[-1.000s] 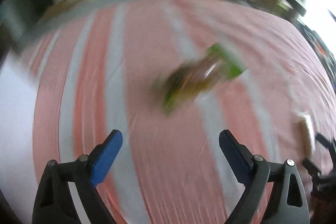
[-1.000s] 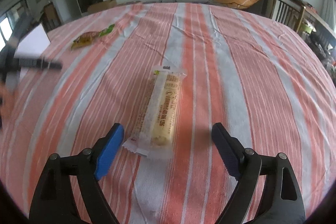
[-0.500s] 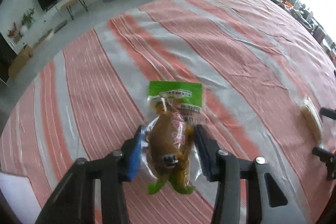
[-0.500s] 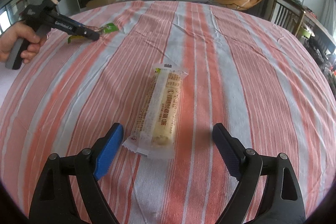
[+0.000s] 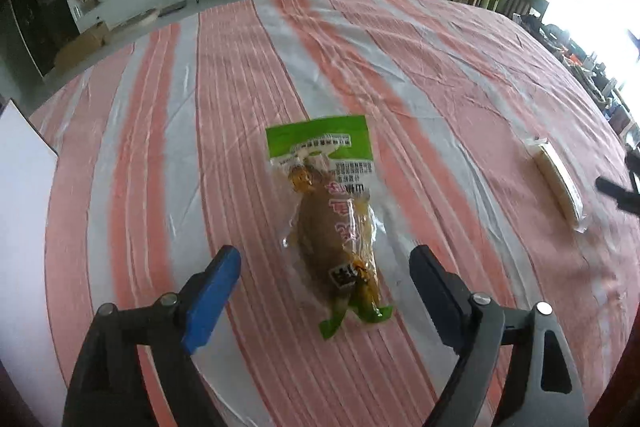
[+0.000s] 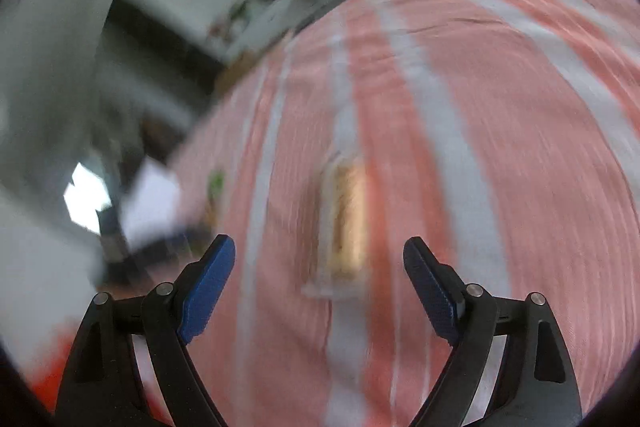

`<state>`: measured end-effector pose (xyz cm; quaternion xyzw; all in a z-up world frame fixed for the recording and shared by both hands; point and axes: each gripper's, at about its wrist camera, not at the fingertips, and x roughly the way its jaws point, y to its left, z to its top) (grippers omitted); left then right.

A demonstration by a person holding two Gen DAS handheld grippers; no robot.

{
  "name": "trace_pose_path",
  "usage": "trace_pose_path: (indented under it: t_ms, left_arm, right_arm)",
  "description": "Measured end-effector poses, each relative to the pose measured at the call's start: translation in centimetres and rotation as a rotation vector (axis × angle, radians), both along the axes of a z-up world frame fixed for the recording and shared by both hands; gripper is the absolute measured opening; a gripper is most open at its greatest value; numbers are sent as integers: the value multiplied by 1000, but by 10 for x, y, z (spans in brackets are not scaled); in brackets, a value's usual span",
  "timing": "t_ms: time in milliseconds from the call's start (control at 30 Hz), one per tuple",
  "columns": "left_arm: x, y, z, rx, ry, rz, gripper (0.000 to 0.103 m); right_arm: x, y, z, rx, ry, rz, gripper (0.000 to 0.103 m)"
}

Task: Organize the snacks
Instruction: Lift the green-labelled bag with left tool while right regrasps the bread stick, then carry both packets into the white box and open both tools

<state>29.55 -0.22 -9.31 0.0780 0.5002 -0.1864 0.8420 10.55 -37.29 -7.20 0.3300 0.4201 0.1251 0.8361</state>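
Two snack packets are seen on the red-and-white striped tablecloth (image 5: 460, 75). The green-topped packet (image 5: 332, 215) lies flat between the fingers of the left gripper (image 5: 325, 283), whose jaws have just been opening and are spread clear of it on both sides. The long pale packet (image 6: 346, 223) is found ahead of the right gripper (image 6: 319, 269), whose jaws are held wide with nothing pressed; that view is blurred. A white board (image 5: 22, 211) is seen at the cloth's left edge.
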Motion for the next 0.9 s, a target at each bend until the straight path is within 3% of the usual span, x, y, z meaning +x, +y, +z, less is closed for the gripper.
trace_pose_path:
  t_ms: [67, 200, 233, 267, 300, 367, 400, 433, 467, 533, 600, 733, 833, 900]
  left_arm:
    - [4, -7, -3, 34, -9, -14, 86]
    - [17, -18, -15, 58, 5, 5, 81]
    - [18, -19, -15, 42, 3, 20, 64]
    - [18, -20, -12, 56, -13, 44, 54]
    - [19, -20, -10, 54, -12, 57, 52]
    - [17, -14, -3, 15, -21, 78, 34]
    - [16, -10, 1, -19, -9, 87, 31]
    - [14, -2, 5, -69, 5, 101, 31]
    - [9, 8, 11, -123, 14, 121, 31]
    - [-2, 23, 17, -180, 18, 143, 31]
    - [-16, 37, 22, -240, 21, 164, 31]
    - [-56, 80, 44, -444, 24, 221, 31]
    - [-87, 124, 81, -570, -25, 270, 31]
    - [-112, 168, 111, -598, -85, 311, 31]
  right_arm:
    - [3, -12, 10, -18, 34, -51, 90]
    - [29, 33, 18, -293, 134, 137, 90]
    - [35, 45, 16, -341, 145, 165, 90]
    - [44, 60, 11, -397, 159, 195, 88]
    - [50, 71, 7, -446, 174, 210, 88]
    - [60, 92, -5, -576, 203, 235, 85]
    - [61, 100, -6, -633, 182, 246, 75]
    - [60, 106, -7, -685, 180, 257, 34]
    - [57, 108, -4, -728, 173, 245, 33]
    - [48, 99, 1, -610, 180, 232, 33]
    - [36, 93, 10, -591, 162, 202, 33]
    - [14, 89, 39, -404, 114, 205, 33]
    - [7, 113, 69, -337, 68, 252, 33]
    - [9, 150, 95, -293, 24, 311, 33]
